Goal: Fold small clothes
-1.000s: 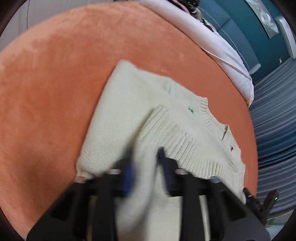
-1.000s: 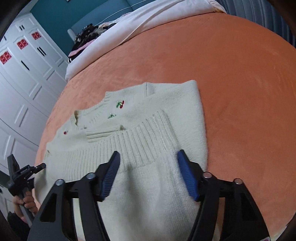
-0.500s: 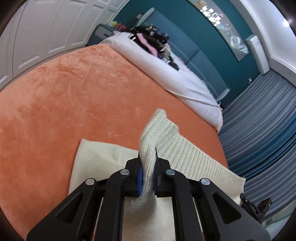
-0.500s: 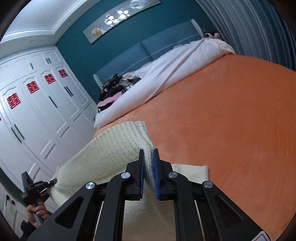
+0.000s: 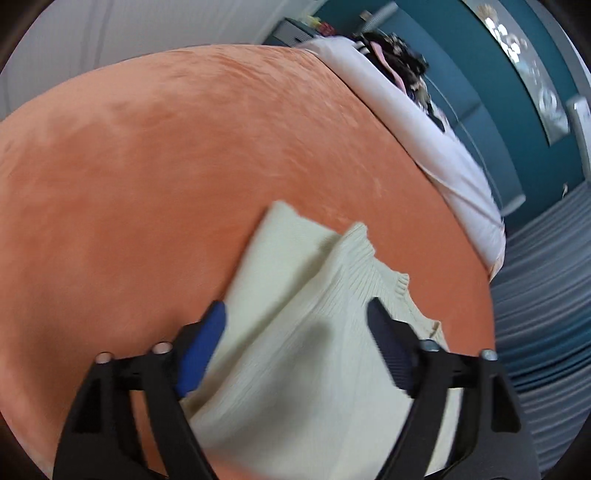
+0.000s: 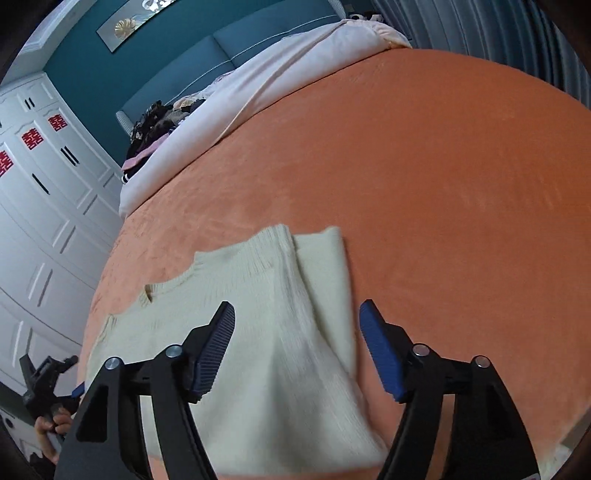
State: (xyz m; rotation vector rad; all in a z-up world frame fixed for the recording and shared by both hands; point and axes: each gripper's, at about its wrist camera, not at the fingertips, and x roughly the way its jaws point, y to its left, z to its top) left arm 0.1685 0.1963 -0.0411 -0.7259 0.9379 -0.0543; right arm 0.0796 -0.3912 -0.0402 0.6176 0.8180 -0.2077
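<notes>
Now, sweater [image 5: 295, 354]: lying folded on the orange bedspread [image 5: 184, 177] near its front edge, hem doubled up toward the collar.
Left gripper [image 5: 295, 343]: I am holding it spread wide above the knit, gripping nothing, since the fold looks laid.
Right gripper [image 6: 297, 343]: likewise gaping, hovering over the sweater's right side.
Pile of clothes [image 6: 155, 122]: sitting at the bed's far edge, apart.

1 cream sweater [image 5: 310, 354], 2 grippers, left [image 5: 295, 339] & right [image 6: 297, 350]; 1 orange blanket [image 6: 424, 184], 1 white duvet [image 6: 280, 85] at 12 o'clock; 1 wall pic [image 6: 136, 18]
</notes>
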